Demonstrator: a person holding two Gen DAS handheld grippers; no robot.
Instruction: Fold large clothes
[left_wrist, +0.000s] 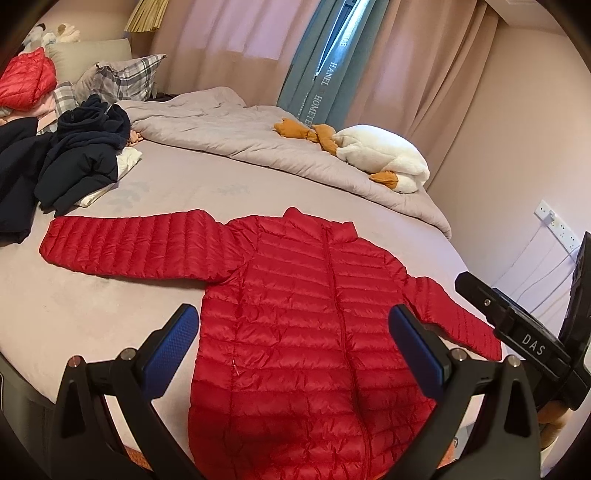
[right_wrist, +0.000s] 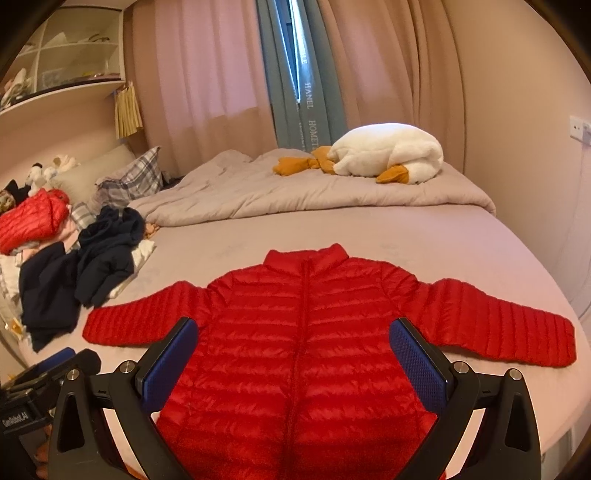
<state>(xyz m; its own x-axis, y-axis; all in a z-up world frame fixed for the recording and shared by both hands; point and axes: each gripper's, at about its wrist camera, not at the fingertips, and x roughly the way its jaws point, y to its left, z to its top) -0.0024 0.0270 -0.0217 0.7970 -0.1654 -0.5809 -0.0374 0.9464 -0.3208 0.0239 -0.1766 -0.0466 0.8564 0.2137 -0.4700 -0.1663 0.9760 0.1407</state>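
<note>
Lying flat on the pink-sheeted bed (right_wrist: 461, 240), a red jacket (right_wrist: 303, 332); both grippers' jaws spread.

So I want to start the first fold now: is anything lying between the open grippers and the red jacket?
Nothing visible does. The red puffer jacket lies flat, sleeves spread, directly ahead of both the left gripper and right gripper.

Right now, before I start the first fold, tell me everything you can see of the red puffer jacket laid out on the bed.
The red puffer jacket is quilted in narrow horizontal channels, with a slightly shiny shell. It lies flat, front up, on the pinkish bed sheet, zipped closed to a short stand collar that points toward the rumpled duvet. Both sleeves are spread outward; its hem lies nearest the cameras. Nothing rests on it, and neither the left gripper nor the right gripper, both open, holds it.
</note>
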